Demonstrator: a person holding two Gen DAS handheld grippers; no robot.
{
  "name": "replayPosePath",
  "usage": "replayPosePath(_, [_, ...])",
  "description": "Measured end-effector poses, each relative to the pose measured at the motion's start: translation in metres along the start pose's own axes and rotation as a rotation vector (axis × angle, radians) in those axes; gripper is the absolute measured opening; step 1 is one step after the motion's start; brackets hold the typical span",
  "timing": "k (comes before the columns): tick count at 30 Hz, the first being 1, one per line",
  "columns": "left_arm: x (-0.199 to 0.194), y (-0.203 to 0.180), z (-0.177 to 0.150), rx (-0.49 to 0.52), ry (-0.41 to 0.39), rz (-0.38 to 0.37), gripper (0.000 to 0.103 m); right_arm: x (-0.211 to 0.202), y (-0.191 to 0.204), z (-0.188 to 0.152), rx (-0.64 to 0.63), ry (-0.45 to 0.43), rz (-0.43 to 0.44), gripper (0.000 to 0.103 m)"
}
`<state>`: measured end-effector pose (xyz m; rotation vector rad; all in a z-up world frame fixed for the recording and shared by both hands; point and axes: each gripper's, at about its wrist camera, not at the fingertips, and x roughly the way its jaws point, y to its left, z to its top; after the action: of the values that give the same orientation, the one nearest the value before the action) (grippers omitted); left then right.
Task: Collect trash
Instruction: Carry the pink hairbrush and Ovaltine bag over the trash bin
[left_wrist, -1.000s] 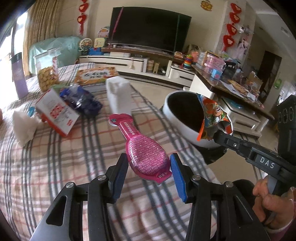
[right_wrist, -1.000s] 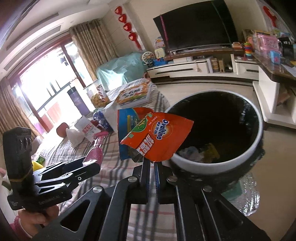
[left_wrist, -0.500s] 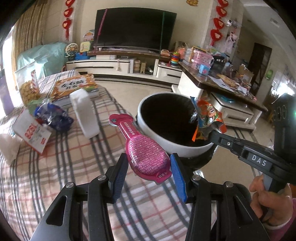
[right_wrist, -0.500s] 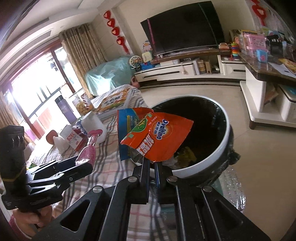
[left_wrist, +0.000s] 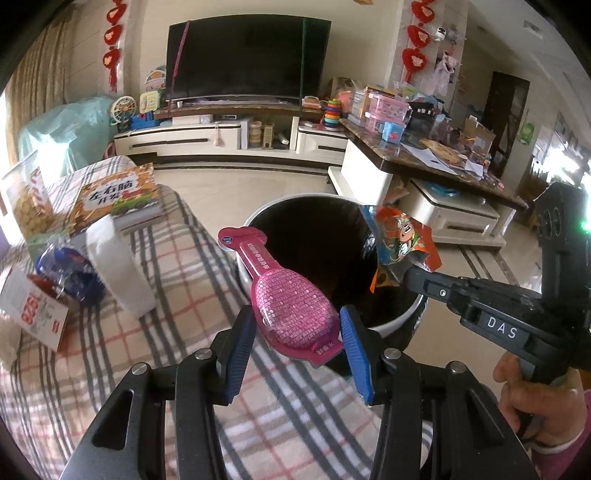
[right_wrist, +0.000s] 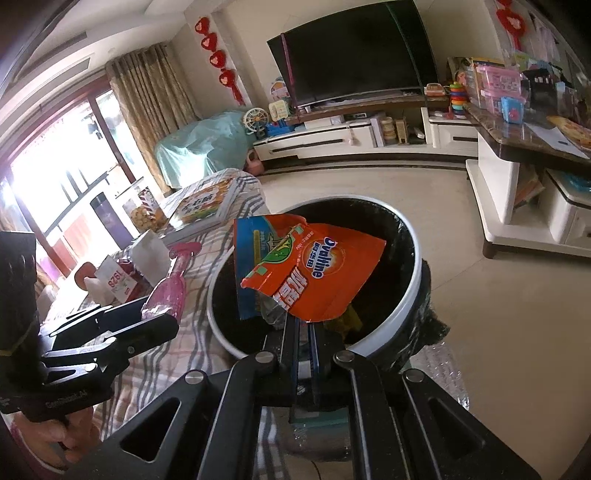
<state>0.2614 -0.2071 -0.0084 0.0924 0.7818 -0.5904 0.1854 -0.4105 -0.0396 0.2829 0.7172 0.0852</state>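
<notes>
the left gripper (left_wrist: 297, 332) pinches a pink blister pack (left_wrist: 291, 306) between its 2 blue pads (left_wrist: 242, 345), which press on the wide rounded end. the narrow neck of the pack sticks forward and up, and its far tip reaches over the near rim of the trash bin (left_wrist: 397, 321). the bin is round, with a white rim and a black liner, and stands on the floor just beside the edge of the checked tablecloth (left_wrist: 177, 306).

the right gripper (right_wrist: 301, 332) has its jaws pressed together on the lower edge of an orange ovaltine wrapper (right_wrist: 314, 277). the torn wrapper stands up from the fingers and hangs over the open mouth of the bin, with some yellow and pale rubbish visible down inside.

on the cloth, left of the bin, lie a white carton (left_wrist: 118, 269), a blue crumpled bag (left_wrist: 70, 273), a red and white box (left_wrist: 31, 306) and a picture book (left_wrist: 118, 199). a hand (left_wrist: 543, 402) grips the right tool's handle at the lower right of the left view.
</notes>
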Motion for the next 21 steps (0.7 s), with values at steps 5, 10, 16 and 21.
replayPosePath(5, [0.013,-0.005,0.01,0.008,0.006,-0.004,0.045,0.006,-0.007,0.005,-0.002,0.018,-0.013,0.004])
replayPosePath(10, [0.025,-0.007,0.017,0.02,0.017,-0.001,0.045,0.01,-0.013,0.008,0.0,0.029,-0.018,0.004])
replayPosePath(16, [0.036,-0.013,0.022,0.028,0.03,-0.001,0.045,0.014,-0.017,0.014,-0.002,0.036,-0.022,0.004])
replayPosePath(21, [0.044,-0.012,0.026,0.022,0.039,0.0,0.046,0.017,-0.02,0.018,-0.005,0.042,-0.024,0.004])
